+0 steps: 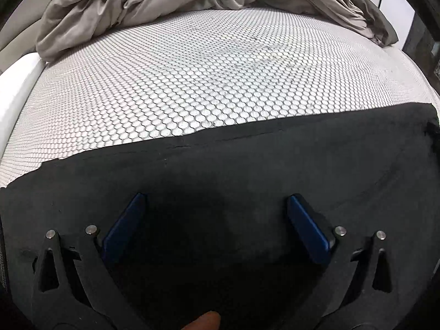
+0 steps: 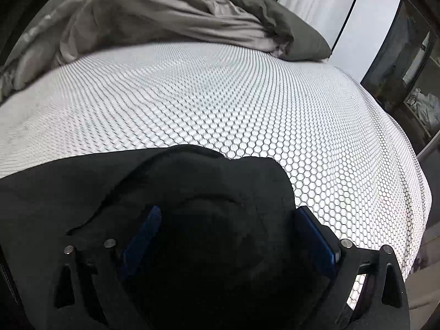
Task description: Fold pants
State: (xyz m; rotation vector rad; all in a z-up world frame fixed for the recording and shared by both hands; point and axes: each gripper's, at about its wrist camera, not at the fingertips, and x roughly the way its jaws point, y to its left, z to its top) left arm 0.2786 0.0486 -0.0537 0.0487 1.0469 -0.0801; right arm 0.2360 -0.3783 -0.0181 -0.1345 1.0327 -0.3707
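Apparently crosswise on the mattress (image 1: 192, 82), black pants (image 1: 247, 165), long axis left-right.

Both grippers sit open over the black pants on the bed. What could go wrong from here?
1. The left gripper is open over flat cloth, away from any edge, so closing may pinch nothing or only the top layer of the pants.
2. The right gripper straddles a bunched hump; grabbing it could fold wrinkles in.
3. The pants lie near the mattress edge and might slide off when pulled.
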